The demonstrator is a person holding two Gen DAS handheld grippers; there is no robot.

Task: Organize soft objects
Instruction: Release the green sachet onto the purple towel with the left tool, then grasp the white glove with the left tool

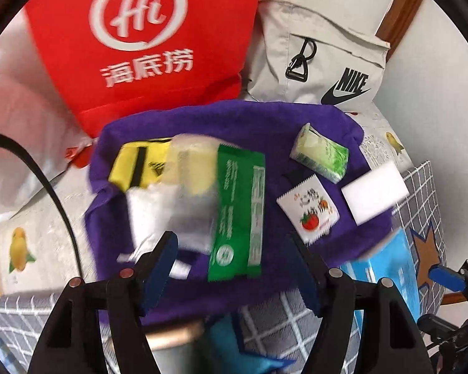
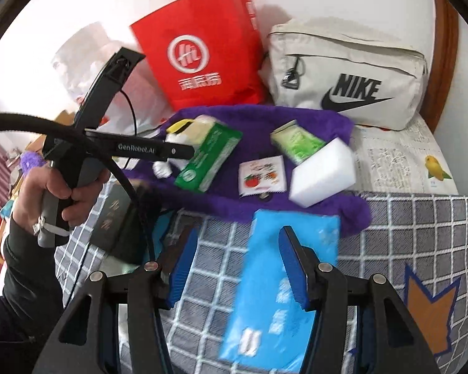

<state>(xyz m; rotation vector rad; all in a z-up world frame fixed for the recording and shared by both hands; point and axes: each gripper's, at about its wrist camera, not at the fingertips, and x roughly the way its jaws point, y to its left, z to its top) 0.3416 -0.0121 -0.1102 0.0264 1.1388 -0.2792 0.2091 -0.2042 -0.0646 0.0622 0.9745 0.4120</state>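
Left gripper (image 1: 234, 258) fingers spread wide over purple plush cloth (image 1: 296, 124) holding nothing, green flat packet (image 1: 238, 212) lying blurred just ahead on it, right gripper (image 2: 238, 268) fingers parted around glossy blue tissue pack (image 2: 284, 283), grip unclear.

Purple towel (image 2: 265, 205); green packet (image 2: 207, 159); white sponge (image 2: 323, 173); blue pack (image 2: 280, 280); red bag (image 2: 199, 50) with white logo; beige pouch (image 2: 343, 71) with black lettering; grey-white checked bedspread (image 2: 421, 233); blue fingers (image 2: 184, 271).
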